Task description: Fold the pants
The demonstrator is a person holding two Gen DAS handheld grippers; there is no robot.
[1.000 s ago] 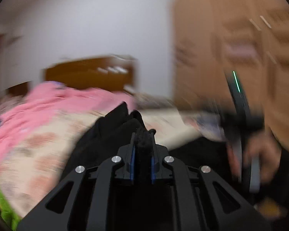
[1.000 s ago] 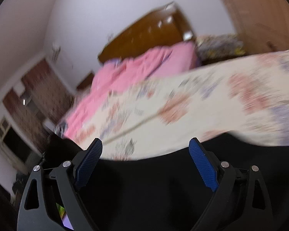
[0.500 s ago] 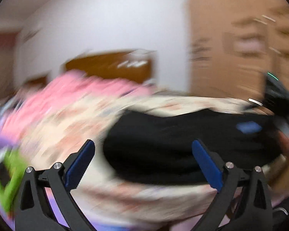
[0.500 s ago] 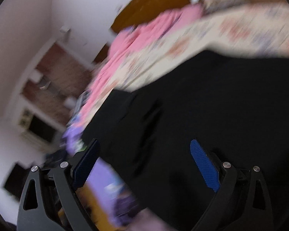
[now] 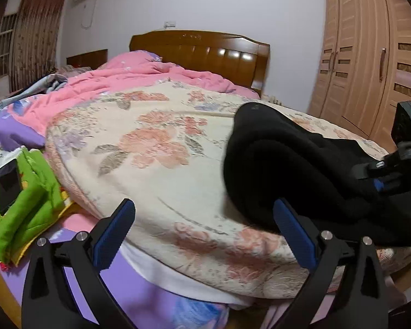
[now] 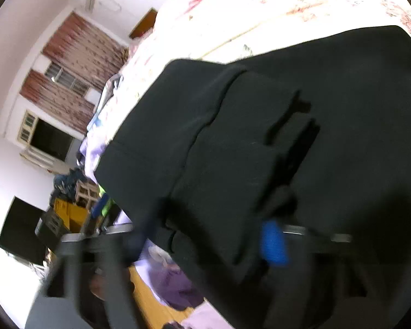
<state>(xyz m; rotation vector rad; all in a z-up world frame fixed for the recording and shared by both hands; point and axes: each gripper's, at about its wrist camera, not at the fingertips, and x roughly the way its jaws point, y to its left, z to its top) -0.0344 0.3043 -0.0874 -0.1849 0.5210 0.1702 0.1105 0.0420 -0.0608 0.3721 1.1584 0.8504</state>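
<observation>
The black pants (image 5: 293, 170) lie folded in a thick bundle on the right of the floral blanket (image 5: 161, 148). My left gripper (image 5: 202, 230) stands open and empty over the blanket's near edge, left of the bundle. In the right wrist view the pants (image 6: 260, 126) fill the middle. My right gripper (image 6: 205, 242) is low on their near edge and its jaws are closing. They look blurred and still wide apart, with black cloth between them. One blue pad (image 6: 272, 242) shows. The left wrist view has the right gripper (image 5: 380, 185) against the bundle's right side.
A pink quilt (image 5: 139, 74) and a wooden headboard (image 5: 200, 46) lie at the bed's far end. A wardrobe (image 5: 370, 63) stands at the right. At the near left a green pouch (image 5: 27, 192) with a phone rests on purple bedding. The bed edge drops off just below my left gripper.
My left gripper let go of the black cloth, opened wide and sank to the left. My right gripper dropped onto the pants' near edge, and its fingers now blur.
</observation>
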